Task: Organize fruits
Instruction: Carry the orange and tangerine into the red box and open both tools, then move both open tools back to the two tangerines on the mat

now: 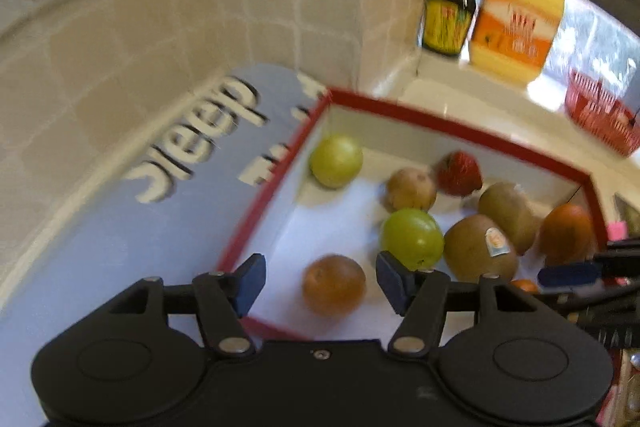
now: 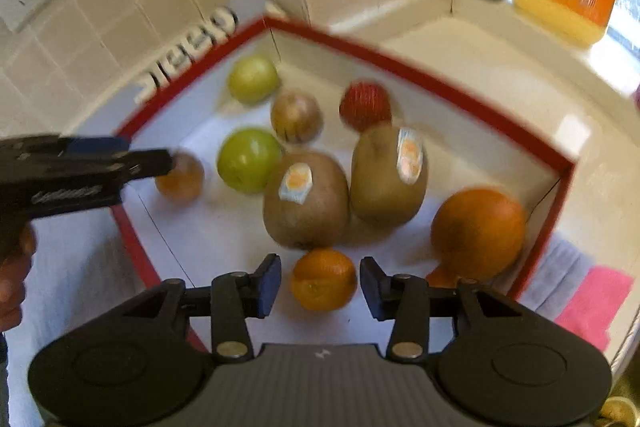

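Left wrist view: the left tongs (image 1: 320,283) hang released over the near left part of a red-rimmed white box (image 1: 452,125), with a small orange fruit (image 1: 334,285) showing in the gap between the fingers, apart from both pads. Just beyond the right finger sits a green round fruit (image 1: 412,239), and beside it a stickered kiwi (image 1: 480,249) next to a second kiwi (image 1: 506,217). Farther back lie a yellow-green fruit (image 1: 336,161) in the corner, a brownish round fruit (image 1: 411,189) and a strawberry (image 1: 458,173). A large orange (image 1: 566,235) rests by the box's right wall.

The right tongs (image 2: 320,285) are likewise spread, empty, with a small mandarin (image 2: 323,279) between the fingers (whether a pad touches it I cannot tell; the picture is blurred).

The box stands on a pale surface (image 1: 480,103) beside a blue sheet lettered "sleep" (image 1: 120,239). Behind stand a dark sauce bottle (image 1: 452,3) and a yellow jug (image 1: 518,15), with a red basket (image 1: 600,111) to the right.
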### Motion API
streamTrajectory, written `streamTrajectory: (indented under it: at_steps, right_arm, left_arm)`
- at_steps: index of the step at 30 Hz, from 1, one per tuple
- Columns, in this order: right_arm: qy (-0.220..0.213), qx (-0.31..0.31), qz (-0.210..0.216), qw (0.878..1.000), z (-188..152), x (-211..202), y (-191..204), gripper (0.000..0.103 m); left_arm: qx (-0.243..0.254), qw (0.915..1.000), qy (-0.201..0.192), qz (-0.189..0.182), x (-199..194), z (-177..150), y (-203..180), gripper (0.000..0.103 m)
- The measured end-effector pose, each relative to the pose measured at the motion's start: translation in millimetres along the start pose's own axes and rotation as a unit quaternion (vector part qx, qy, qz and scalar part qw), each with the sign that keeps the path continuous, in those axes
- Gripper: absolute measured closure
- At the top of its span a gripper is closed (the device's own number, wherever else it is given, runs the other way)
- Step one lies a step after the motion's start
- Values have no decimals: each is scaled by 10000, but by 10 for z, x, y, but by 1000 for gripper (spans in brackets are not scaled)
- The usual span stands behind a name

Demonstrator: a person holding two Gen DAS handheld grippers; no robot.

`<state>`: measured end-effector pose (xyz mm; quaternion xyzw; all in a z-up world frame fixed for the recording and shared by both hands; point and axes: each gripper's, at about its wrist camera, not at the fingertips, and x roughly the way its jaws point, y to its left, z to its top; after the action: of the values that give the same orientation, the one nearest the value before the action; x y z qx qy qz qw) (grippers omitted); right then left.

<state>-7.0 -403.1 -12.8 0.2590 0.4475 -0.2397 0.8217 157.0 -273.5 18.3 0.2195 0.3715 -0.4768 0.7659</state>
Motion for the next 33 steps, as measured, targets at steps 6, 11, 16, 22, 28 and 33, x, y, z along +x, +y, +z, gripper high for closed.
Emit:
streamTrajectory:
  at_steps: [6, 11, 16, 22, 28, 33]
  right_arm:
    - [-529, -156, 400, 9977, -22, -508, 115, 49]
    - [-685, -946, 952, 9886, -246, -765, 508, 37]
    - [-341, -1930, 1303, 9719, -694, -754, 936, 37]
    - [-31, -2584, 1349, 9566, -1096, -658, 1078, 37]
    - [236, -2990, 1394, 9437, -1409, -569, 1140, 37]
    - [301, -2797, 1389, 9495, -1509, -451, 1116, 37]
  left_arm:
    - [-322, 9981, -452, 252, -721, -167, 150, 26]
    - [-611, 9964, -449, 367, -1037, -516, 169, 24]
    - [-1034, 9945, -94, 109, -1014, -1028, 136, 25]
    - [-1573, 9875, 3, -81, -1019, -1500, 101, 26]
    - [-2070, 9774, -63, -428, -944, -1646, 65, 26]
    - [-1831, 9830, 85, -95, -776, -1623, -97, 27]
